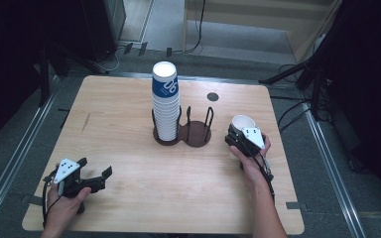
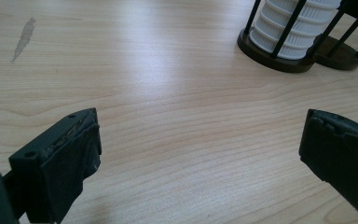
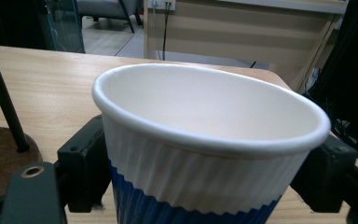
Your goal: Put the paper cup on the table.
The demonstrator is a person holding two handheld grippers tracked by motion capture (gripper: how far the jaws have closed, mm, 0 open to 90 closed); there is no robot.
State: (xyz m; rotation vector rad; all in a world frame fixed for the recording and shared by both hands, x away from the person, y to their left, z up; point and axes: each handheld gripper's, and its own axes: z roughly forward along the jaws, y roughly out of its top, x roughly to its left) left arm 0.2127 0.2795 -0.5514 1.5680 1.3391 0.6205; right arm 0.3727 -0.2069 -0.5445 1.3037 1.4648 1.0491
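Table [image 1: 129, 124]: left half bare wood, wide passage from left gripper [image 1: 96, 173] toward centre. Front strip between both hands likewise free. Obstacle, centre: tall cup stack [image 1: 165, 101] in dark two-ring holder [image 1: 183, 133], upright rods around it. Right ring of holder [image 1: 199, 134] free of cups, open from above, rods flanking. Paper cup [image 1: 242, 122] between jaws of right gripper [image 1: 238, 133], near holder; narrow gap between. Far right corner free.

Table [image 1: 129, 129] is pale wood grain, smooth with a soft sheen, one dull smudge on it. The cup [image 3: 205, 154] looks like ribbed paper, matt white over blue, rolled rim. Cup rack [image 1: 198, 134] has thin dark metal-looking rods on a matt brown base. Gripper pads [image 2: 70, 168] are scuffed black rubbery stuff.
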